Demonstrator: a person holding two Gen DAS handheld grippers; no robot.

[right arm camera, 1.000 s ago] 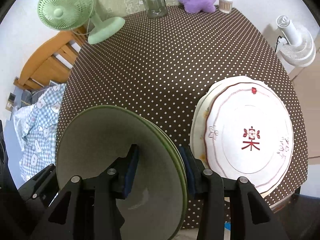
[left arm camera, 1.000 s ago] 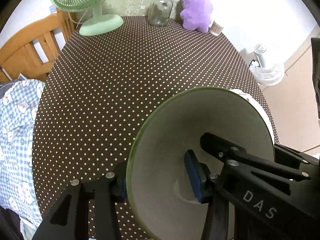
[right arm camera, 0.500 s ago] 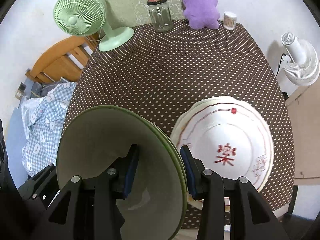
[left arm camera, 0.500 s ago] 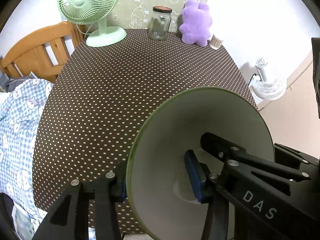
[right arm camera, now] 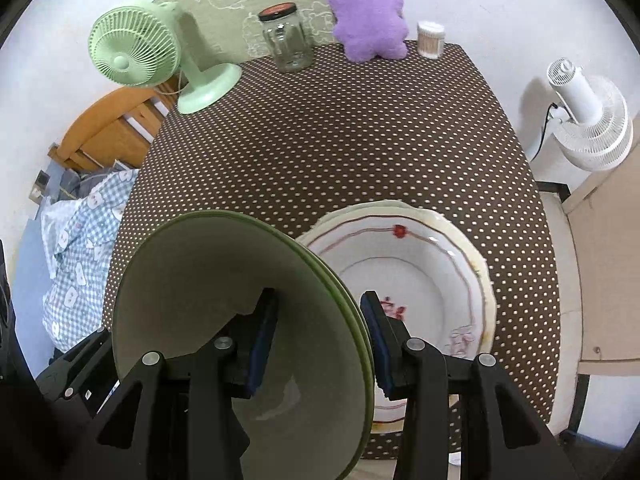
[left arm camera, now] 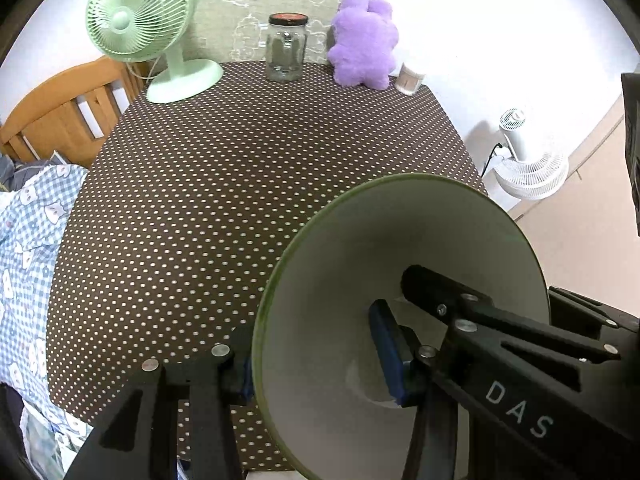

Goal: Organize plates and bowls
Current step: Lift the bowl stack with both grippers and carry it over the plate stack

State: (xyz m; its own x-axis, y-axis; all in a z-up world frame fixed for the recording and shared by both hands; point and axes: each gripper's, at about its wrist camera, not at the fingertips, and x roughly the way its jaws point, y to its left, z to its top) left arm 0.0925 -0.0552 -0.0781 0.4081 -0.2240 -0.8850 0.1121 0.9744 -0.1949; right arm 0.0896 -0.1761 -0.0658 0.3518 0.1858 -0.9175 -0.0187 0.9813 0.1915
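**Carrying the green bowls over the desk, two grippers on one stack**

Holding the stack from opposite sides, the left gripper (left arm camera: 316, 352) and the right gripper (right arm camera: 320, 340) each pinch the rim of the green bowls (right arm camera: 240, 320), one blue-padded finger inside the bowl and one outside. The fingers stand fairly narrow, clamped on the wall, and the stack looks to be in the air above the near edge of the desk (left arm camera: 240, 180), tipped toward the cameras rather than sitting flat. At least two rims show nested together on the right side.

My reading is that this is the carry step: the bowls are lifted and not yet set anywhere. Next they need a landing spot. The open dotted cloth to the left of the white plates (right arm camera: 420, 276) looks the obvious place, and both hands would have to lower together and level, so the nested bowls do not slide against each other, before either pair of fingers lets go.

Only the right wrist view shows the plates, a decorated stack lying on the desk just beside the bowls, and the doubled rim. In the left wrist view the bowl hides that whole corner; it gives instead the bowl's pale inside, the other gripper's finger reaching into it, and the free cloth running up to the green fan (left arm camera: 140, 20), jar (left arm camera: 286, 48) and purple plush toy (left arm camera: 364, 40).
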